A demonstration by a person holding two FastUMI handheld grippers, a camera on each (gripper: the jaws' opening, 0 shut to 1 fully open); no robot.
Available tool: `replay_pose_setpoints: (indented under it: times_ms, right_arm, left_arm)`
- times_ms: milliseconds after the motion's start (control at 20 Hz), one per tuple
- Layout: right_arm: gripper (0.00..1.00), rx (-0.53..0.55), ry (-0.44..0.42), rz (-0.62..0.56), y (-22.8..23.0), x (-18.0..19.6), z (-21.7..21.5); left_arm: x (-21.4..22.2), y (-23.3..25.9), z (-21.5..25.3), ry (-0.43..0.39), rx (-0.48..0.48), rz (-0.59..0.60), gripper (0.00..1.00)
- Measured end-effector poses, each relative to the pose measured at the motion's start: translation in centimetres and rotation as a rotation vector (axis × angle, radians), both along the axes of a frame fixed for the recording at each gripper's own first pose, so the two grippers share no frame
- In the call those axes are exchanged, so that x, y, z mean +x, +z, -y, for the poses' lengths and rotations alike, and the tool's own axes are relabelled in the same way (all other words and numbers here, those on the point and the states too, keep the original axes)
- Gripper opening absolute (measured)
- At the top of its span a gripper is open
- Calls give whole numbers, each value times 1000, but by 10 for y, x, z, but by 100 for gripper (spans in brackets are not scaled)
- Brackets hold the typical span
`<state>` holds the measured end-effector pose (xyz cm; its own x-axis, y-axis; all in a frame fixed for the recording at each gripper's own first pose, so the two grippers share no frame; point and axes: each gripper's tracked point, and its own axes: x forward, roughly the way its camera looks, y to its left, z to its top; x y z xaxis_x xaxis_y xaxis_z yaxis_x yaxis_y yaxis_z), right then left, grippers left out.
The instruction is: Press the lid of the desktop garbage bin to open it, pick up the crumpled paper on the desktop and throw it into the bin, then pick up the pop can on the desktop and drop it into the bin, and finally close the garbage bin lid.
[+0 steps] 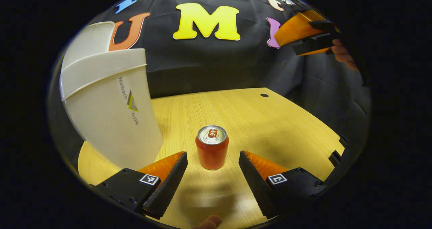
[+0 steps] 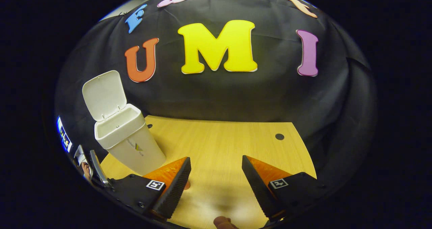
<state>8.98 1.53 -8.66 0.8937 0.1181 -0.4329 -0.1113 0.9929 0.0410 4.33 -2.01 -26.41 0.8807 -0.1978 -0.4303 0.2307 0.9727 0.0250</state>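
A red pop can point(image 1: 212, 148) stands upright on the wooden desktop point(image 1: 270, 121), its silver top facing up. My left gripper point(image 1: 212, 155) is open, a fingertip point(image 1: 180, 160) on each side of the can and apart from it. The white bin point(image 1: 111, 114) stands close on the left with its lid point(image 1: 87, 40) swung up. In the right gripper view the bin point(image 2: 128, 141) sits far left with its lid point(image 2: 103, 95) upright, and its contents are hidden. My right gripper point(image 2: 216, 159) is open above the desk with nothing between its fingers. It also hangs high at the upper right point(image 1: 303, 33), held by a hand point(image 1: 342, 55).
A small dark hole point(image 1: 264, 95) marks the desk near its far edge, also seen in the right gripper view point(image 2: 279, 136). The desk's right edge has notches point(image 1: 337, 151). The black cloth wall point(image 2: 216, 97) closes off the back. A hand and metal part point(image 2: 86, 168) show at lower left.
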Motion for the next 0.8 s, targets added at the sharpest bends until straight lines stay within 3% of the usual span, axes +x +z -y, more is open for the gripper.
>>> replay_pose_setpoints:
  times_ms: [300, 800]
  right_arm:
    - [94, -29, -27, -80, -34, -16, 27]
    - [96, -52, 1, -170, -67, -19, 14]
  left_arm:
    - [23, -28, 3, 30, -21, -43, 100]
    - [64, -56, 1, 41, -11, -67, 100]
